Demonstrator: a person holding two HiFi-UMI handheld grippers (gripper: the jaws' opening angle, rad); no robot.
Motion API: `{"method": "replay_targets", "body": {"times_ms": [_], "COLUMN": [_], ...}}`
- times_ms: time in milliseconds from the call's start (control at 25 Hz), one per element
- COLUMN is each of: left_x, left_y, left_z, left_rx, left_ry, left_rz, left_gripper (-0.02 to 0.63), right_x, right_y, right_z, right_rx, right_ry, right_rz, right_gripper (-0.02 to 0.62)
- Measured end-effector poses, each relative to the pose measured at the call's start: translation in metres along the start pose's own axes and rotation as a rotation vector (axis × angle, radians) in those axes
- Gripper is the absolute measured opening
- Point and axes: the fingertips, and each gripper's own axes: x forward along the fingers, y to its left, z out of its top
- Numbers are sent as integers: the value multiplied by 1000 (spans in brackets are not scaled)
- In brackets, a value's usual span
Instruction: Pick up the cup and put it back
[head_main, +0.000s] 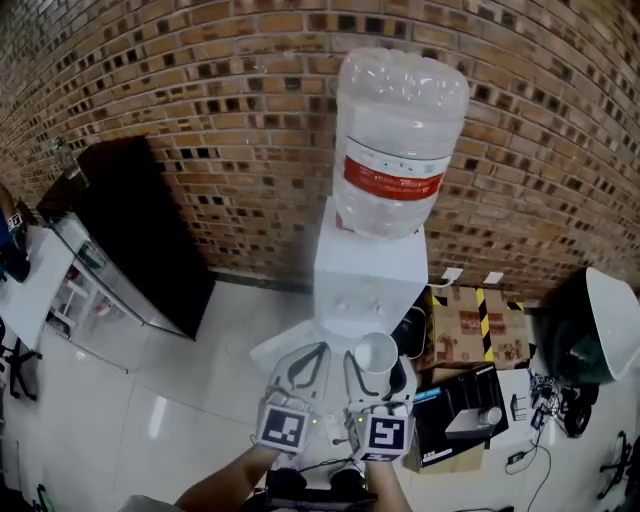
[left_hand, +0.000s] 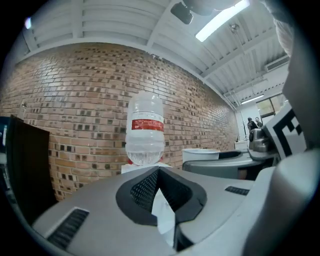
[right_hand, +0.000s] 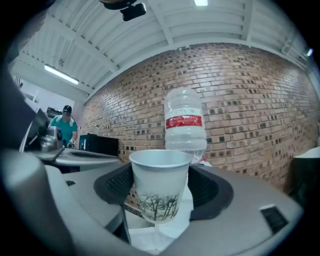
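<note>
A white paper cup (head_main: 376, 354) with a bamboo print (right_hand: 159, 186) is upright between the jaws of my right gripper (head_main: 375, 366) (right_hand: 161, 175), which is shut on its sides. The cup hangs in front of a white water dispenser (head_main: 365, 278) that carries a large clear bottle (head_main: 397, 140) (right_hand: 185, 120) with a red label. My left gripper (head_main: 320, 349) (left_hand: 159, 171) is just to the left of the cup, its jaws closed tip to tip with nothing between them. The bottle (left_hand: 145, 127) also shows ahead in the left gripper view.
A brick wall (head_main: 220, 90) runs behind the dispenser. A black cabinet (head_main: 135, 230) stands at the left. A cardboard box (head_main: 470, 325), a black box (head_main: 455, 415) and a white-rimmed bin (head_main: 612, 320) lie at the right. A person in teal (right_hand: 64, 127) stands far off.
</note>
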Motion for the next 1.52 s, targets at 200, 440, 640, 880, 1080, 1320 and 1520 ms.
{"method": "replay_targets", "body": {"times_ms": [200,440,640,880,1080,1320,1520], "left_x": [-9,-10,-4,0,0,0,1], "left_y": [0,-6,-12,-17,-16,-17,-18], "left_z": [47,70,82,87,89,89,89], "left_rx": [-47,-45,-50,-42,-75,-70,-79], "left_ry": [-47,-91,-128,-140,-159,-162,-157], "left_rz": [-10,-17,-23,-33,-28,-29,-26], "left_gripper": [3,2,2,2,2,2,2], "right_x": [-19,-34,-33,-32,-31,-30,-28], "right_y": [14,16,12,10,10,8,4], "right_z": [67,87,92,95,93,92,89], "right_rx": [-50,-68,-85,-85,-84,-78,-80], "right_ry": [-56,-53,-58,-68,-64,-65,-52], "right_rz": [56,86,89,91,95,89,87], "right_gripper": [341,341,341,341,341,341,341]}}
